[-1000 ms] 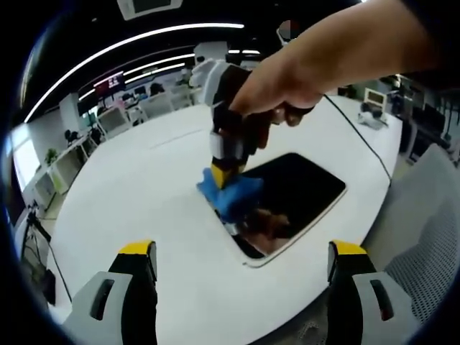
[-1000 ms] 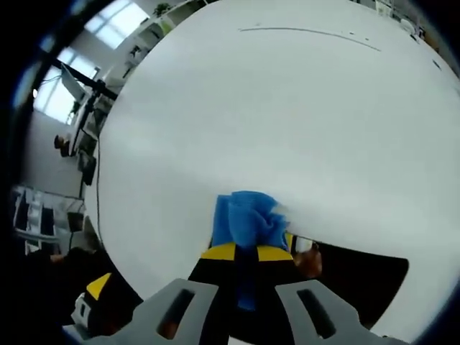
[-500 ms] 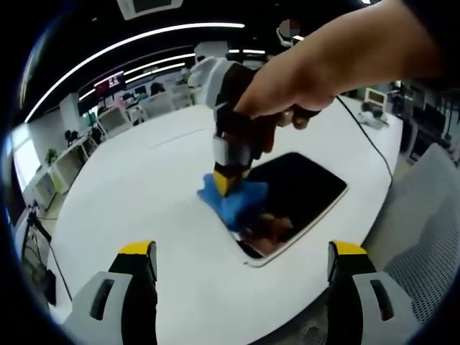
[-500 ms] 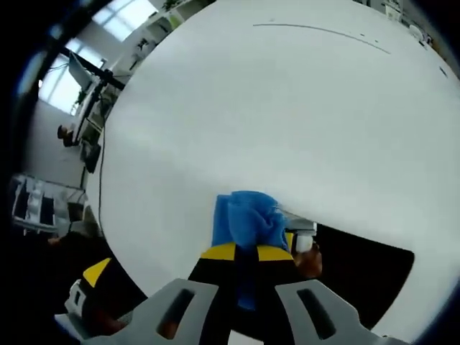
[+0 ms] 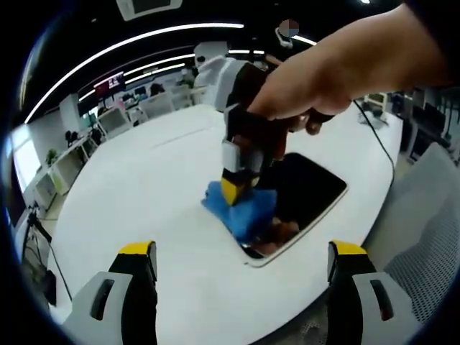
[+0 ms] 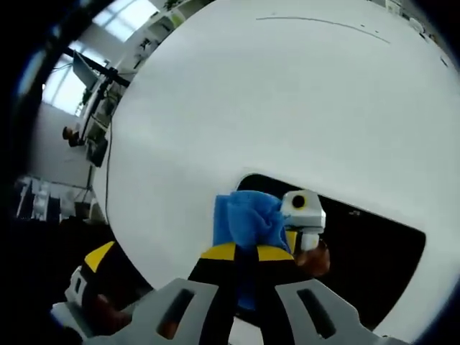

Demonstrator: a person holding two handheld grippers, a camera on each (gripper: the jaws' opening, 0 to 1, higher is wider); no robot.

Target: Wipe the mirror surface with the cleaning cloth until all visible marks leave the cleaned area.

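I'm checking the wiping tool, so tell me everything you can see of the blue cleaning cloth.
The blue cleaning cloth is a soft, bunched wad of bright blue fabric, pinched between the yellow-tipped jaws of the right gripper, which a person's hand holds. It presses on the near corner of the dark, white-rimmed rectangular mirror, which lies flat on the white table.

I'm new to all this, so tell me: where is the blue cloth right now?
In the left gripper view, the blue cloth sits mid-picture, pinched by the right gripper and pressed on the near-left end of the mirror.
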